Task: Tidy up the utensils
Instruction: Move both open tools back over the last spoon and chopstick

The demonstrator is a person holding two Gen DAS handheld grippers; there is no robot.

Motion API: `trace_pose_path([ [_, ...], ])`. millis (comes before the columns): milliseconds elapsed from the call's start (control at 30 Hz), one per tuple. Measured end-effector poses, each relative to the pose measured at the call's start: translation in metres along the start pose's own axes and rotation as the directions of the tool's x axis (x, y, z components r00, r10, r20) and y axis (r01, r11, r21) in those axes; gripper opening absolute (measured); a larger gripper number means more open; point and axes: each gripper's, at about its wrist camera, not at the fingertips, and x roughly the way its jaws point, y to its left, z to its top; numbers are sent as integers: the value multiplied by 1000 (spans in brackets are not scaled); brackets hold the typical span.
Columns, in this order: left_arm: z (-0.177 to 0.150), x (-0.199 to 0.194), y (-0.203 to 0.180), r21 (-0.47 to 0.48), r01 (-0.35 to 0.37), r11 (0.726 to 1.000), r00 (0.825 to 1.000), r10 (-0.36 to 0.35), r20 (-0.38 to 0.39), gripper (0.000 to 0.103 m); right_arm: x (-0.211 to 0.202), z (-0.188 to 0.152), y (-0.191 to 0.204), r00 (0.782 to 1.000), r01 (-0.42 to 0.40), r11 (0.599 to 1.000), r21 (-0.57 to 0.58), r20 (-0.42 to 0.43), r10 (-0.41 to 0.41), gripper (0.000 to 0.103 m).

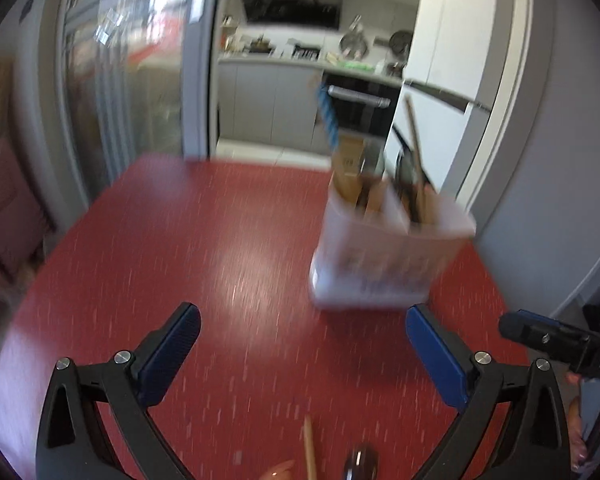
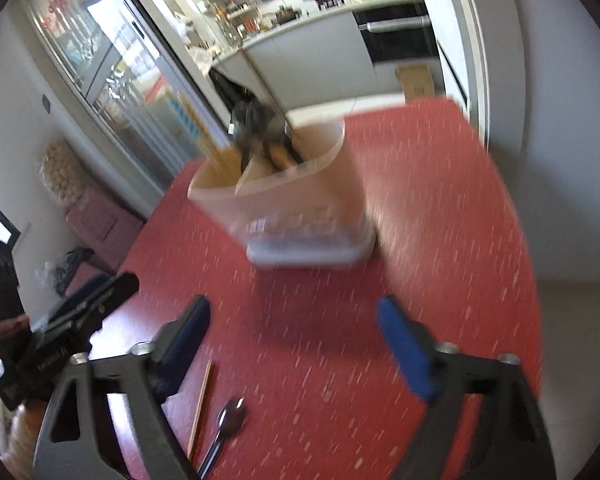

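A white translucent utensil holder (image 1: pixel 388 252) stands on the red table (image 1: pixel 180 240), with wooden utensils, chopsticks and dark-handled pieces upright in its compartments. It also shows in the right wrist view (image 2: pixel 292 208). A wooden chopstick (image 2: pixel 201 404) and a metal spoon (image 2: pixel 230 424) lie on the table near me; they also show in the left wrist view, the chopstick (image 1: pixel 309 446) and the spoon (image 1: pixel 360 464). My left gripper (image 1: pixel 302 340) is open and empty above them. My right gripper (image 2: pixel 294 332) is open and empty, short of the holder.
The table (image 2: pixel 440 200) ends at a wall on the right and a glass sliding door (image 1: pixel 120 80) behind. A kitchen with an oven (image 1: pixel 360 108) and fridge (image 1: pixel 440 80) lies beyond. Pink boxes (image 2: pixel 100 220) stand on the floor at left. Both views are motion-blurred.
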Motion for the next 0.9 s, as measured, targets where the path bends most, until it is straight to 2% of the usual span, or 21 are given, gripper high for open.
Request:
trace_pose_path([
  [167, -49, -14, 21, -27, -52, 998, 996, 50, -75, 103, 7, -38, 9, 996, 13, 1000, 26, -87, -10, 92],
  [333, -84, -28, 38, -47, -82, 996, 988, 76, -132, 103, 18, -69, 18, 977, 11, 997, 74, -214, 5, 92],
  [400, -95, -31, 45, -31, -113, 993, 982, 106, -155, 103, 24, -81, 25, 963, 50, 996, 71, -267, -30, 92],
  [500, -105, -35, 51, -13, -139, 990, 977, 135, -164, 103, 32, -97, 35, 946, 77, 994, 76, -322, -49, 92],
  [733, -116, -41, 69, -27, -152, 988, 974, 145, -174, 103, 52, -116, 55, 913, 137, 987, 85, -398, -92, 92],
  [900, -120, -40, 87, -48, -167, 985, 971, 155, -184, 103, 70, -121, 69, 889, 218, 974, 63, -425, -172, 82],
])
